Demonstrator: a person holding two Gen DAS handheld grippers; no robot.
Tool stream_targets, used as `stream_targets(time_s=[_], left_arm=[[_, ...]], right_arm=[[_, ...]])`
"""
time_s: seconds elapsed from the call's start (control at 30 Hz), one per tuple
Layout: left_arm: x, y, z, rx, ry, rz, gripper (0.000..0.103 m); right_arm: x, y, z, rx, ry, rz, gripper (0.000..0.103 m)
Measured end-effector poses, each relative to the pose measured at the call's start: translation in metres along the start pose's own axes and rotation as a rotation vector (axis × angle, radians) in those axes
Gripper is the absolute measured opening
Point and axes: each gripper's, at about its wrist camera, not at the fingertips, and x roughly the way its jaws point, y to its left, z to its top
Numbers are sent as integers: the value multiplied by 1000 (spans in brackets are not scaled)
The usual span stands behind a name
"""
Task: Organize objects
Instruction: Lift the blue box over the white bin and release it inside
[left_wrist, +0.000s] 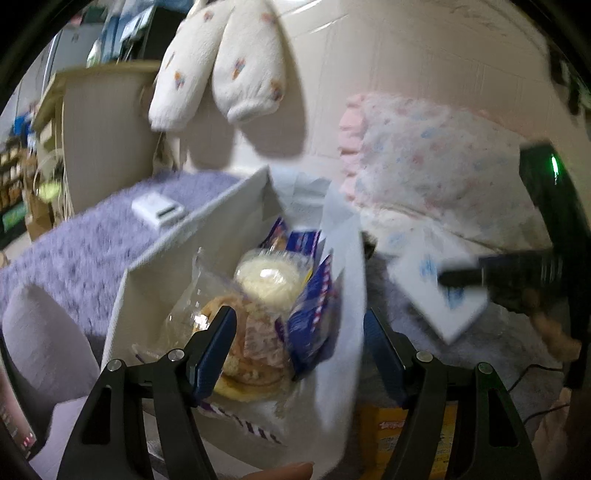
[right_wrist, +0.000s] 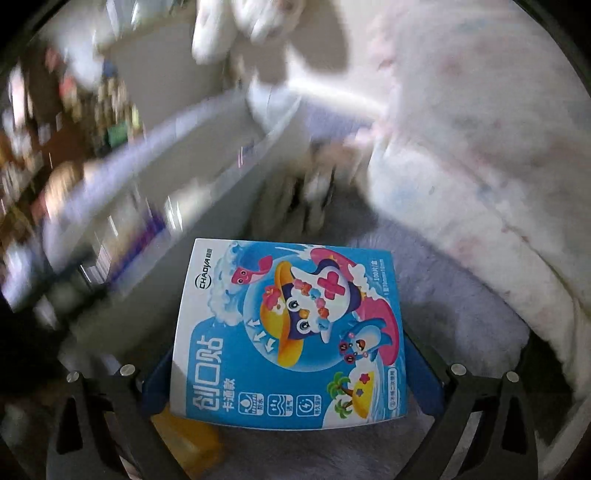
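Left-wrist and right-wrist views, one moment.

Surface: fluffy lilac blanket (left_wrist: 85, 251) spread wide under everything; whether bed or sofa lies beneath cannot be told. A pink-and-white frilled quilt w/ small pastel print (left_wrist: 436, 162) is bunched at far right against a pale wall.

Container: white fabric storage box (left_wrist: 155, 266), open-topped, at centre-left on the blanket. Inside: a clear-wrapped round brown pastry (left_wrist: 236, 339) at the near end, a clear tub holding a pale cream bun (left_wrist: 267, 280) just behind it, and blue-and-red printed snack packets (left_wrist: 314, 317) standing along the box's right wall. A white paper sheet (left_wrist: 343, 280) hangs over that wall.

Task item: light-blue cardboard box of cartoon-penguin plasters (right_wrist: 291, 332), lifted off the blanket, to the right of the storage box; in the left-wrist view its pale underside shows at right.

Right tongs (right_wrist: 291, 384): spread very wide, blue pads against both side edges of the plaster box, which they carry.

Left tongs (left_wrist: 299, 354): wide apart, nothing between the pads; poised over the near-right corner of the storage box, with its right wall in the gap.

Small items: yellow carton (left_wrist: 388, 432) on the blanket, near, beneath the tongs; small white device (left_wrist: 157, 210) on the blanket left of the storage box, far.
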Motion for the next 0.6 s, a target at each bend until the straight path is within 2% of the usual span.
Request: stream_targets(time_s=[0.1, 0.2, 0.3, 0.37, 0.4, 0.5, 0.53, 0.6], left_arm=[[-14, -17, -4, 86, -82, -31, 71], [-32, -37, -12, 197, -174, -82, 71], [-47, -50, -21, 272, -248, -121, 71], [-50, -52, -21, 282, -260, -132, 70], [-48, -50, -20, 274, -242, -109, 70], [-36, -38, -9, 193, -191, -127, 68], [-31, -33, -6, 159, -167, -136, 68], [-24, -28, -2, 128, -141, -106, 68]], right_arm=[[-29, 0, 10, 84, -178, 121, 103], [-39, 13, 24, 124, -251, 227, 103], [-17, 37, 46, 117, -193, 352, 103], [11, 52, 53, 158, -101, 443, 103], [22, 58, 52, 166, -55, 486, 103], [43, 63, 44, 153, 65, 601, 103], [41, 62, 43, 137, 63, 590, 103], [37, 65, 47, 60, 35, 533, 103]])
